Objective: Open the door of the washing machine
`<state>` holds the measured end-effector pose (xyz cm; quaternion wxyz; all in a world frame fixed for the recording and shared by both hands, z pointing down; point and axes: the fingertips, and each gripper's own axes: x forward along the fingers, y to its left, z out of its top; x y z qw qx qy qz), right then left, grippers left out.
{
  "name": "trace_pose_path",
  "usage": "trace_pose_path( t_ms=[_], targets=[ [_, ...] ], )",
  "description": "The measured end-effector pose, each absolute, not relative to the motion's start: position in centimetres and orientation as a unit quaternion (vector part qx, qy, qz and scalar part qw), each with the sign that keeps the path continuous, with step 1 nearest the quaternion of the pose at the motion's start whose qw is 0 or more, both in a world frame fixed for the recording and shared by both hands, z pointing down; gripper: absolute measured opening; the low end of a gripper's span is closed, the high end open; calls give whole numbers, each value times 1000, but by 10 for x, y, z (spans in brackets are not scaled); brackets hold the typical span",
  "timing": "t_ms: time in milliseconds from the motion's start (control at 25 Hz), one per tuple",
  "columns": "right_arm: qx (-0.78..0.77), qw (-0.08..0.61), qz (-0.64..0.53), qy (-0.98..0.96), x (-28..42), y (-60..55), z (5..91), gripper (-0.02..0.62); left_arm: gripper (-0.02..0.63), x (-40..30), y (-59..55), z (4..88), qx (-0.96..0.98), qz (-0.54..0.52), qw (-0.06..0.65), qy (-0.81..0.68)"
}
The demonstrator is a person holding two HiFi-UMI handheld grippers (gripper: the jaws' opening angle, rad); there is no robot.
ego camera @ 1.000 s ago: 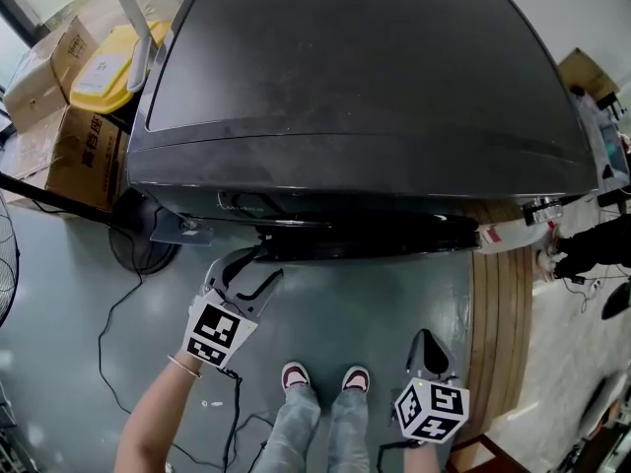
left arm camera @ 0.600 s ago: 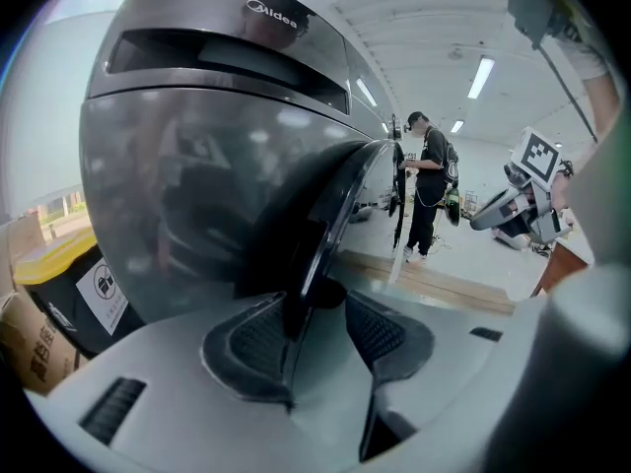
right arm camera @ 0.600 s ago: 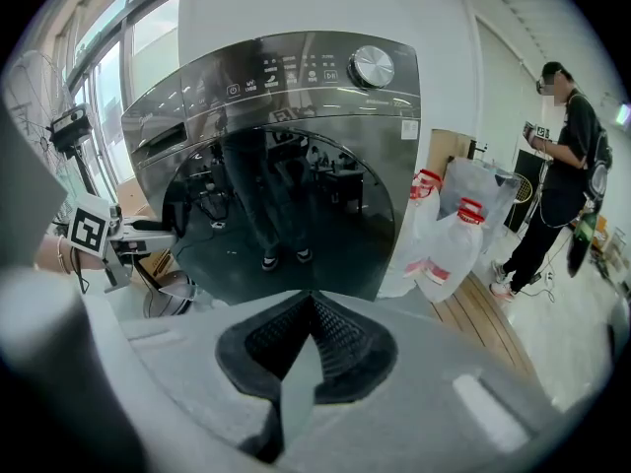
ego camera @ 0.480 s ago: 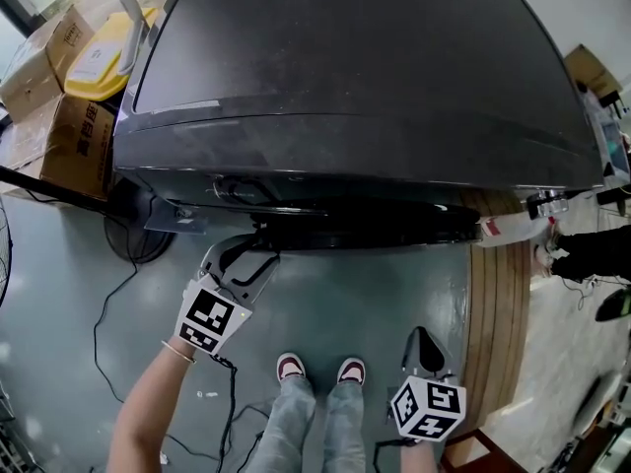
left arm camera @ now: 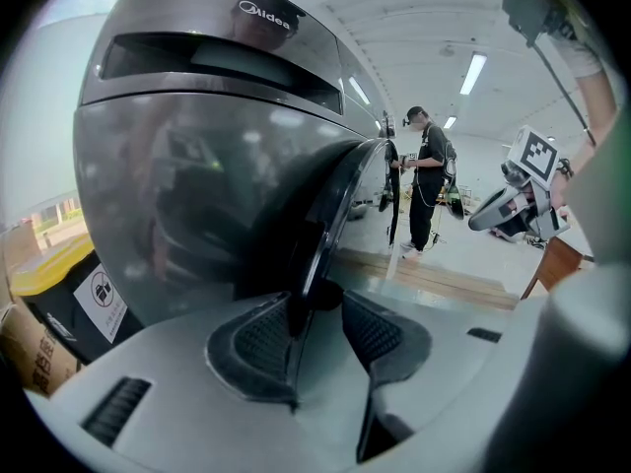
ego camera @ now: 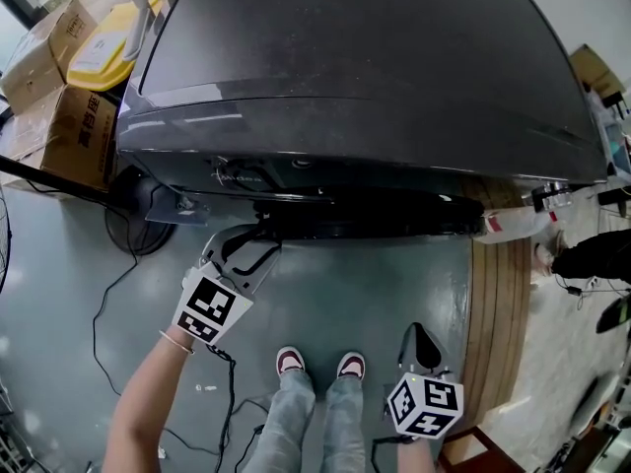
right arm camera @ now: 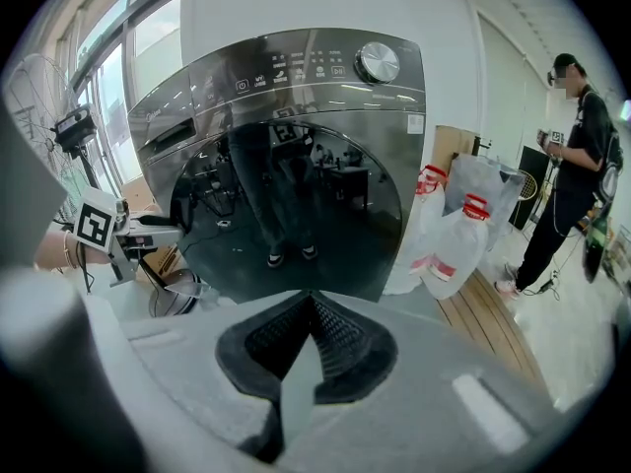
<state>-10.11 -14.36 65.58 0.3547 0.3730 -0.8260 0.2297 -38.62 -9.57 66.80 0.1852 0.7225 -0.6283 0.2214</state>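
A person's left gripper (ego camera: pixel 245 250) sits at the left rim of the Midea washing machine's (ego camera: pixel 365 87) dark round door (left arm camera: pixel 330 215). Its jaws have just been closing around that edge; one pad touches, the other stands clear. The right gripper (ego camera: pixel 422 343) hangs well apart, near the person's shoes (ego camera: pixel 290 362), jaws pressed together on nothing.

Camera setup: three views on one washing machine (ego camera: pixel 365 97).
Head view looks steeply down on its top; the front edge crosses centre, with floor (ego camera: pixel 355 294) from 4 to 8 o'clock. Left gripper view sits hard against the door (left arm camera: pixel 325 225) edge, looking along the front. Right gripper view stands back, facing the front squarely. Both gripper views share a standing person (left arm camera: pixel 426 180) near 3 o'clock.
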Motion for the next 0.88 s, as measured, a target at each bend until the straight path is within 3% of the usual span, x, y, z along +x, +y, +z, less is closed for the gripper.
trace_pose_path(
  t_ms=[880],
  targets=[
    [394,346,227,-821,-75,-131,648,6,129,-357,-69,672,734,240,179,-610]
  ],
)
